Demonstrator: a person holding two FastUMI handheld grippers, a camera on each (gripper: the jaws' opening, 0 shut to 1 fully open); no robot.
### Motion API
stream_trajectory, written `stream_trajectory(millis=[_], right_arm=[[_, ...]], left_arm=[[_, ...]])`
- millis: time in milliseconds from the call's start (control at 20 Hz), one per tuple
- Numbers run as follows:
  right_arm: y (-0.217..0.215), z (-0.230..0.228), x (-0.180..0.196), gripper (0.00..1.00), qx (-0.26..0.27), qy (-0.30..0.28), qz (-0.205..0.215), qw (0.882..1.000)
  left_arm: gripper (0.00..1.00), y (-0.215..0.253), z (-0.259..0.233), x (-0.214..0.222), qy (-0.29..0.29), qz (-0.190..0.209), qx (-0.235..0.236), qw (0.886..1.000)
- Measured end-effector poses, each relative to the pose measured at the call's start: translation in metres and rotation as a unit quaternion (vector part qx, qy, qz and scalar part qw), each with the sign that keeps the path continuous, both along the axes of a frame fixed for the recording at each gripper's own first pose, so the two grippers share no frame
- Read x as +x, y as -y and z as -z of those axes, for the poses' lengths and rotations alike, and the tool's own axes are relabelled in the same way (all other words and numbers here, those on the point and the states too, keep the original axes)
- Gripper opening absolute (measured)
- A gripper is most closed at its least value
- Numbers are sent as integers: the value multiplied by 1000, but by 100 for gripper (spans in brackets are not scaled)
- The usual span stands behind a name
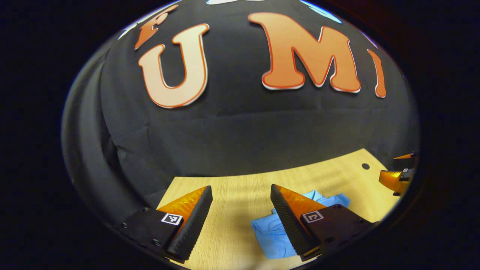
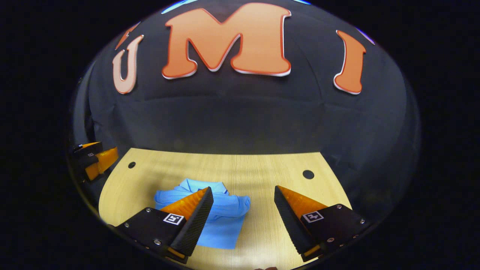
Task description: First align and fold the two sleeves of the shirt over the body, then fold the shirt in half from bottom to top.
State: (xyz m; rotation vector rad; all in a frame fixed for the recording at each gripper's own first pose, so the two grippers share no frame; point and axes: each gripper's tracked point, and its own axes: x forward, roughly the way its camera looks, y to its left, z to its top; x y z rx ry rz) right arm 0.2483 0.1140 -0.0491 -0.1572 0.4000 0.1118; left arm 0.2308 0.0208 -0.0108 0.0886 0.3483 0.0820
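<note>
Where bench [image 2: 262, 168] ends at dark cloth wall [image 2: 240, 120], bare wood lies open around shirt [image 2: 225, 221]; two holes [image 2: 308, 174] near far corners. Shirt bunched in heap mid-bench, apart from edges. Left tool [image 1: 240, 208] wide open, holding nothing, above bench, shirt showing behind one finger. Right tool [image 2: 242, 208] wide open, empty, over shirt; contact cannot be told.

One blue shirt [image 2: 221, 217], one wooden table [image 2: 262, 168], two table holes [image 2: 308, 174], two grippers [image 2: 242, 213]
</note>
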Motion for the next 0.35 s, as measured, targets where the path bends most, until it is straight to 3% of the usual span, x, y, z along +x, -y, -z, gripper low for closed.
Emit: stream_trajectory(millis=[350], right_arm=[[-15, -55, -78, 99, 13, 70, -28, 997]], left_arm=[[100, -20, -79, -84, 105, -2, 4, 994]])
